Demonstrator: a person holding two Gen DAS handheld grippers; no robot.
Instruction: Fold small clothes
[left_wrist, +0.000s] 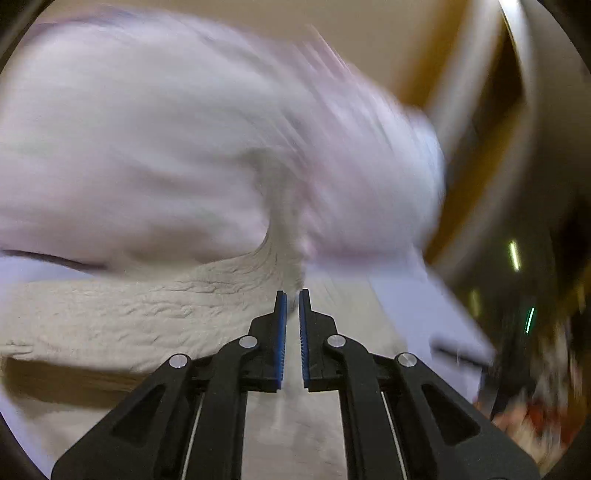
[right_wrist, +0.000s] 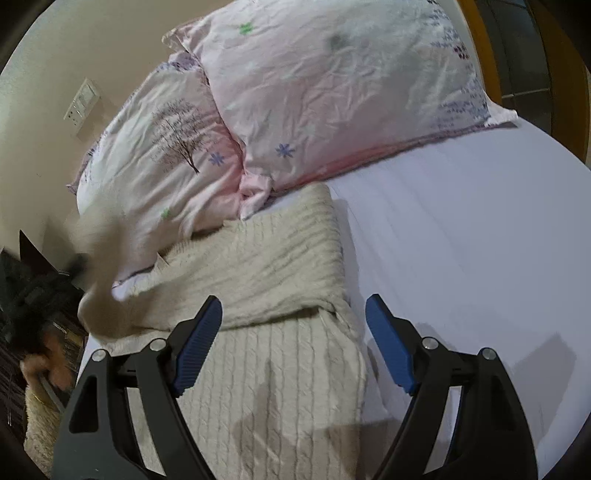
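Note:
A cream cable-knit sweater (right_wrist: 266, 280) lies partly folded on the lilac bed sheet (right_wrist: 461, 240). My right gripper (right_wrist: 293, 314) is open, hovering just above the sweater's folded edge. In the left wrist view my left gripper (left_wrist: 291, 295) is shut on a pinched part of the sweater (left_wrist: 147, 314), which rises in a twisted strand from the jaws. The left view is heavily motion-blurred. In the right wrist view a blurred cream flap (right_wrist: 99, 258) is lifted at the left.
Two pink floral pillows (right_wrist: 332, 92) lie right behind the sweater. A beige wall with a switch plate (right_wrist: 81, 103) is at the left. A wooden bed frame (right_wrist: 480, 44) is at the far right. A fluffy cream item (right_wrist: 37, 424) lies beside the bed at lower left.

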